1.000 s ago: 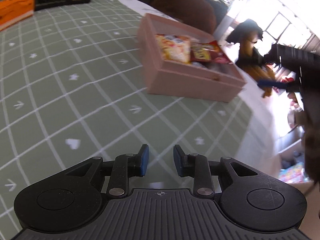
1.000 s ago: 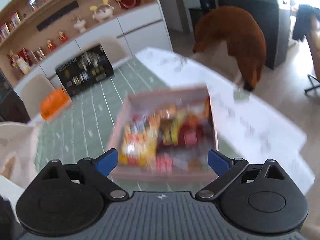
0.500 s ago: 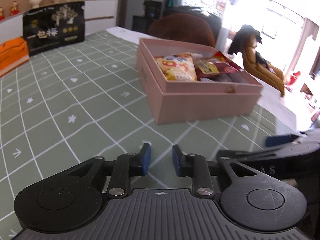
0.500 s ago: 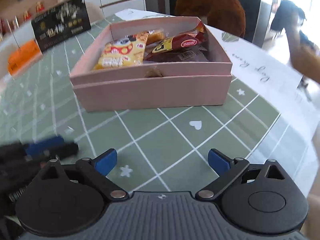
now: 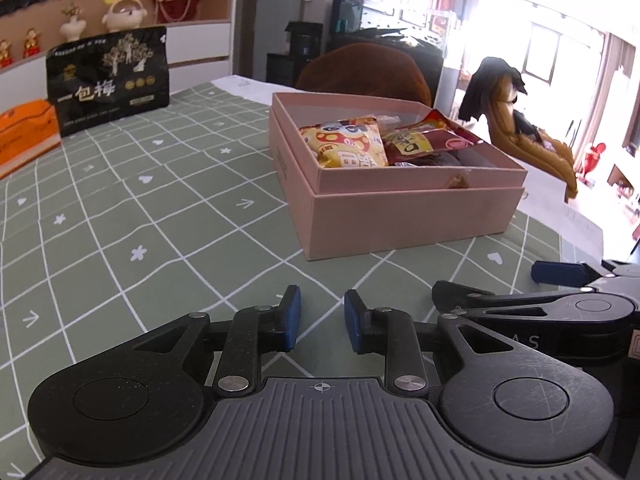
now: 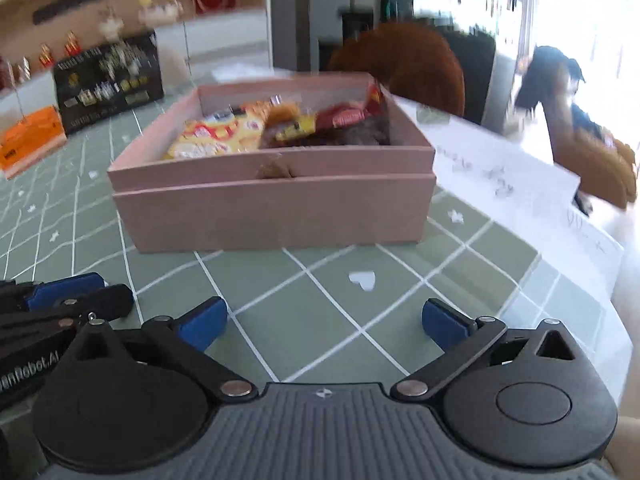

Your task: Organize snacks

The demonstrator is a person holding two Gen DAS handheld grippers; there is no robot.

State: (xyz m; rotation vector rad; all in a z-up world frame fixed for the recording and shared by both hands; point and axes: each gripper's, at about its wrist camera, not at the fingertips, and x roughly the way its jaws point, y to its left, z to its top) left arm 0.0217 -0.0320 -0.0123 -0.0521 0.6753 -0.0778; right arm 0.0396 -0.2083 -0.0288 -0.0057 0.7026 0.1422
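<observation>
1. At the far left edge of the table [image 5: 120,216], we see an orange box [image 5: 26,132], and just right of it a black snack bag [image 5: 108,80] standing upright.
2. Our left gripper [image 5: 319,322] hovers low over the green checked cloth near the table's near edge; its blue pads [image 5: 294,316] are almost together with only a narrow gap between them, and they hold nothing.
3. The pink box [image 5: 400,208] sits ahead of those fingers and to their right, well apart from them, toward the table's right edge. In the left wrist view one corner points toward us, and its long axis runs from near right to far left.
4. Inside it, a yellow snack packet [image 5: 346,148] lies on the left and a red snack packet [image 5: 432,140] on the right, side by side.
5. Our right gripper [image 6: 324,322] is spread wide with nothing between its fingers [image 6: 444,324]; the box lies straight ahead, its long side facing us, clear of the fingertips.
6. White paper [image 6: 512,184] covers the table's right edge beside the box.
</observation>
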